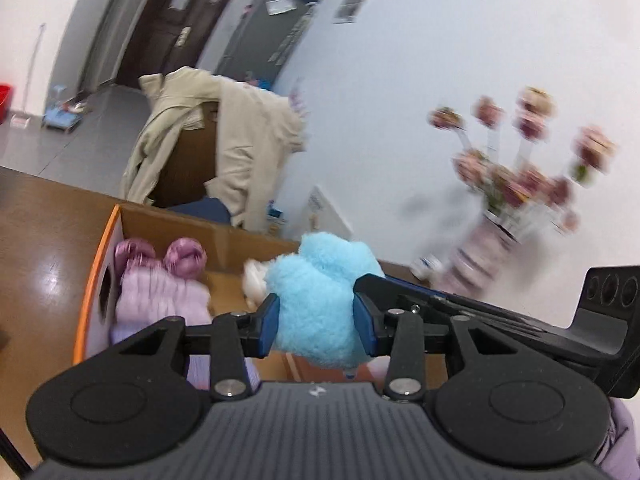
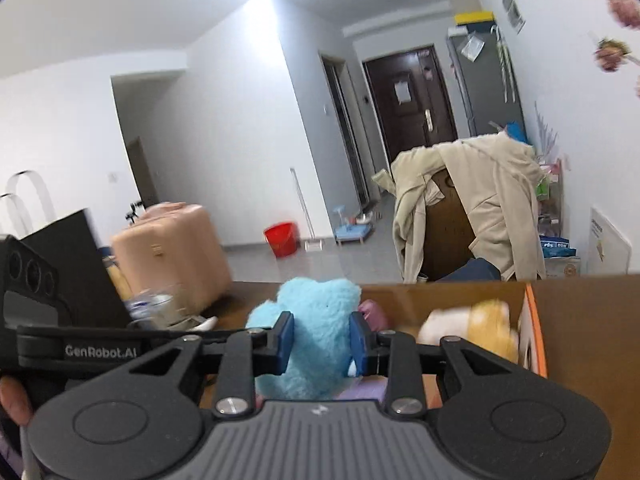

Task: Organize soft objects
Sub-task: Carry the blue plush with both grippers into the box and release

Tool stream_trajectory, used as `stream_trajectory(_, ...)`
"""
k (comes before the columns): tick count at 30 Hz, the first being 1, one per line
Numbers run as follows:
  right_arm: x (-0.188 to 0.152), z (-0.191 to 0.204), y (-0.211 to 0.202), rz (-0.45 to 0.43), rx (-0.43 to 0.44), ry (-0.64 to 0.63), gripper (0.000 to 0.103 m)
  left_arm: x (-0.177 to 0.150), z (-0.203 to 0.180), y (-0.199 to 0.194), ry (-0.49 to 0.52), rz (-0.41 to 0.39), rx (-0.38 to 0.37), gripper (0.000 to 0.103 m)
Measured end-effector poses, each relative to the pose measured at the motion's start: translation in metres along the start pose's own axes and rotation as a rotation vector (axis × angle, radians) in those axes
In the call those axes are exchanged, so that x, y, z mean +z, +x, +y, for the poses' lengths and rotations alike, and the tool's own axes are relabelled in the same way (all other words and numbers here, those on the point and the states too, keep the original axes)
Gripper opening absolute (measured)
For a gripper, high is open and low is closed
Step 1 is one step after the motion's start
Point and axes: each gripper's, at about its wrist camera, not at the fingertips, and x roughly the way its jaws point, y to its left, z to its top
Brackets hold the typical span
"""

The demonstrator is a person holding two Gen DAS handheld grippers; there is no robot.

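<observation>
A fluffy light-blue plush toy (image 1: pixel 320 300) is held above an open cardboard box (image 1: pixel 224 236) with an orange rim. My left gripper (image 1: pixel 316 320) is shut on it from one side. My right gripper (image 2: pixel 322 340) is shut on the same blue plush (image 2: pixel 316 320) from the other side. Inside the box lie a lilac padded garment with shiny purple mittens (image 1: pixel 160 280) and a cream plush (image 1: pixel 254 276). In the right wrist view a cream and yellow plush (image 2: pixel 472 328) lies in the box (image 2: pixel 534 320).
The box stands on a brown wooden table (image 1: pixel 36 232). A vase of pink flowers (image 1: pixel 504 208) stands on the table by the wall. A chair draped with a beige coat (image 2: pixel 468 208) is behind the table. A black bag (image 2: pixel 68 264) stands at the left.
</observation>
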Motion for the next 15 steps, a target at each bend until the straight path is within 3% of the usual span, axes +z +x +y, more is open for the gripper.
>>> stream_trajectory(4, 0.029, -0.051, 0.087, 0.131, 0.009, -0.011, 0.028, 0.007, 0.035, 0.071, -0.170, 0.015, 0.101, 0.037)
stream_trajectory(6, 0.028, -0.072, 0.129, 0.180, -0.023, 0.016, 0.025, 0.007, 0.053, 0.105, -0.205, 0.066, 0.138, 0.034)
stream_trajectory(7, 0.024, -0.081, 0.151, 0.212, -0.035, 0.024, 0.022, 0.006, 0.060, 0.120, -0.207, 0.097, 0.173, 0.034)
stream_trajectory(9, 0.010, -0.096, 0.187, 0.290, -0.059, 0.058, 0.011, 0.002, 0.067, 0.146, -0.162, 0.177, 0.245, 0.023)
stream_trajectory(10, 0.001, -0.098, 0.198, 0.310, -0.074, 0.050, 0.010, -0.001, 0.069, 0.152, -0.127, 0.200, 0.277, 0.019)
stream_trajectory(12, -0.010, -0.099, 0.208, 0.379, -0.066, 0.063, 0.010, -0.006, 0.070, 0.156, -0.096, 0.219, 0.277, 0.017)
stream_trajectory(15, -0.009, -0.092, 0.209, 0.378, -0.097, 0.016, 0.010, -0.006, 0.069, 0.157, -0.077, 0.239, 0.280, 0.018)
